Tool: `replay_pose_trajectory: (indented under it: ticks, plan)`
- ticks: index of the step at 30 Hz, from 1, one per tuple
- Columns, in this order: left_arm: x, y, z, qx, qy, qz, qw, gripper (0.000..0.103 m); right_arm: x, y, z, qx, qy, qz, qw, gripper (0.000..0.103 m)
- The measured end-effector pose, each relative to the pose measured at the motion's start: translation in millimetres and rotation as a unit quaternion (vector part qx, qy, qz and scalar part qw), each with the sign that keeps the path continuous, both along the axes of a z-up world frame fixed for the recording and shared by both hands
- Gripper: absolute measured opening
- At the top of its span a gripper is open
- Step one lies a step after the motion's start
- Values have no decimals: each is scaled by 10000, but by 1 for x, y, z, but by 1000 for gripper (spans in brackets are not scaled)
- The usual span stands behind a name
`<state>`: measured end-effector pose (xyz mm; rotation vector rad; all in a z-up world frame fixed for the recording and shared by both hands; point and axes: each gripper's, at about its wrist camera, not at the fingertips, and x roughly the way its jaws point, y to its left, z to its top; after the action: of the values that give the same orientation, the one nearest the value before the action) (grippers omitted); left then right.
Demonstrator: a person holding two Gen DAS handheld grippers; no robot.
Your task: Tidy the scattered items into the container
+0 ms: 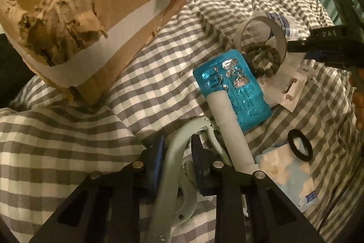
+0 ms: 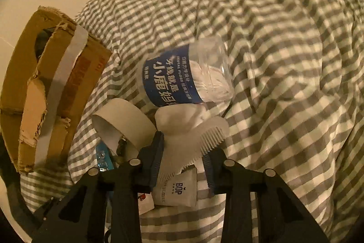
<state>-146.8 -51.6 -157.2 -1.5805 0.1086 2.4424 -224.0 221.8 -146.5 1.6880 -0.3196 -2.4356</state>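
Note:
My left gripper (image 1: 176,156) points down at the checked bedcover, its blue pads shut on the curved handle of a grey metal tool (image 1: 170,177). A white cylinder (image 1: 229,129) lies beside it across a blue blister pack (image 1: 229,88). In the right wrist view my right gripper (image 2: 183,158) is shut on a white BOP tube (image 2: 179,188) with a ribbed crimped end. A clear floss jar with a blue label (image 2: 188,74) lies just beyond it. The torn cardboard box (image 1: 91,15) sits at upper left, open side up. The right gripper (image 1: 300,49) also shows at the right edge.
A white paper ring (image 1: 261,26) stands over a dark bead bracelet (image 1: 264,58). Small sachets (image 1: 293,88), a black ring (image 1: 299,147) and a pale blue tissue packet (image 1: 286,172) lie to the right. A person's fingers (image 1: 358,95) show at the right edge. The box (image 2: 45,88) stands left of the right gripper.

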Motion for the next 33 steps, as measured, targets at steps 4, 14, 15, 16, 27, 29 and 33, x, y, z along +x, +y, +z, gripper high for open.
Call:
replay_pose_trajectory:
  ticks: [4, 14, 15, 16, 27, 29, 33]
  plan:
    - [4, -1, 11, 183, 35, 85, 9998, 20, 10, 0, 24, 61, 326, 168, 9993, 15]
    - [15, 6, 54, 335, 465, 128, 9983, 11, 32, -10, 97, 159, 1064, 592, 9924, 4]
    - [17, 8, 60, 379, 537, 117, 9978, 11, 32, -14, 102, 290, 1139, 669, 9908, 4]
    - [18, 9, 64, 435, 563, 101, 9974, 10, 34, -17, 110, 424, 1255, 775, 9882, 4]
    - [8, 19, 135, 551, 1471, -79, 9876, 8, 39, -51, 169, 437, 1573, 1464, 9757, 4]
    - [3, 9, 154, 737, 1669, 29, 9832, 8, 40, -61, 183, 403, 1719, 1653, 9703, 4]
    - [-11, -14, 190, 942, 2074, 180, 9735, 8, 39, -96, 218, 373, 2073, 2160, 9534, 4]
